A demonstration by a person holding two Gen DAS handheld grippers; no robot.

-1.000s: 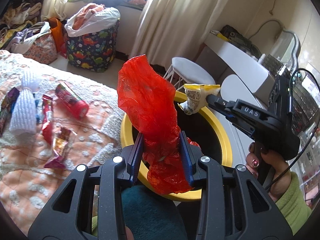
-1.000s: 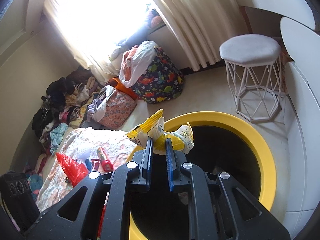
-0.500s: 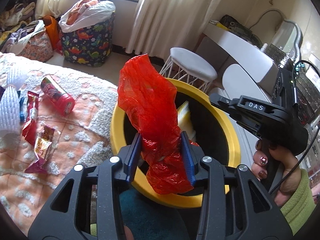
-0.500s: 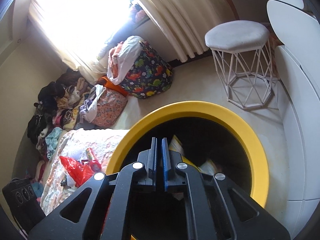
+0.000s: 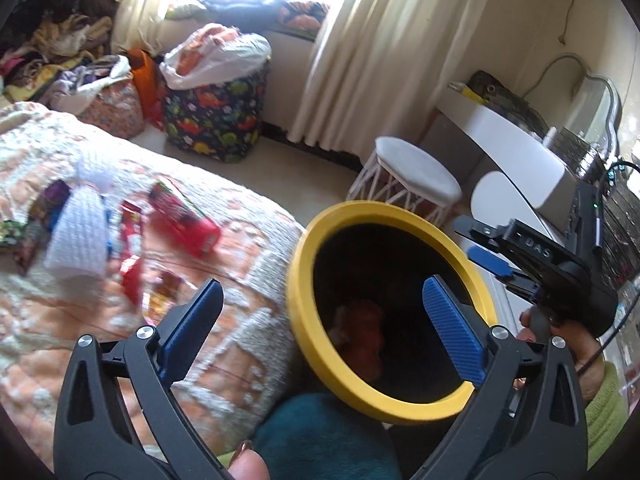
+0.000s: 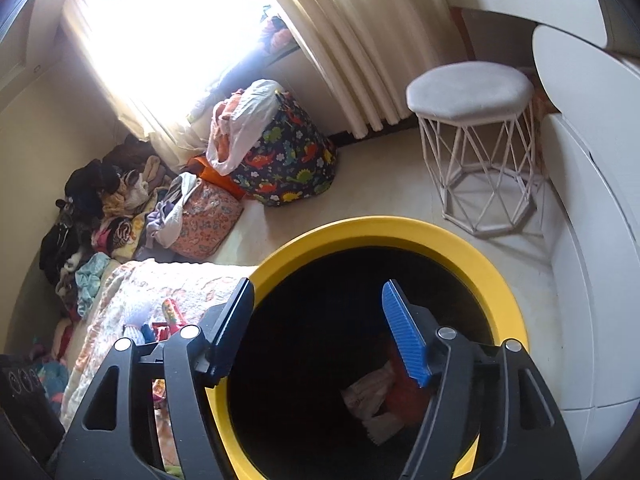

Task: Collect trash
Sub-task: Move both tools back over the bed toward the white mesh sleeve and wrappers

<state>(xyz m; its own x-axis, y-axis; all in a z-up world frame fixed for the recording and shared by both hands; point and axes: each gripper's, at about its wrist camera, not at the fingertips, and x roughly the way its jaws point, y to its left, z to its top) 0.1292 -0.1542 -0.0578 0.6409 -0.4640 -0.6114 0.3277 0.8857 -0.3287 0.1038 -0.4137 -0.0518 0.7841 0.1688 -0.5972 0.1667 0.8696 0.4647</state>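
A black bin with a yellow rim (image 5: 476,280) (image 6: 400,228) stands beside the bed. The red plastic bag (image 5: 362,336) (image 6: 404,396) lies at its bottom with a pale wrapper (image 6: 370,396) beside it. My left gripper (image 5: 320,300) hangs over the bin's near-left rim, jaws opening wide, nothing between them. My right gripper (image 6: 318,304) is above the bin's mouth, jaws opening, also empty. On the quilt to the left lie a red tube can (image 5: 186,220), red snack wrappers (image 5: 130,248) and a white knitted item (image 5: 78,224).
A white wire-legged stool (image 6: 476,120) stands beyond the bin. A dinosaur-print bag (image 6: 280,156) stuffed with clothes and clothing piles sit by the curtained window. White furniture (image 6: 580,200) runs along the right. A hand in a green sleeve (image 5: 600,396) holds the right gripper.
Both grippers opened. The red bag fell from my left gripper into the bin; the yellow snack wrapper left my right gripper earlier and my right jaws closed empty, then spread. The left view swung leftward.
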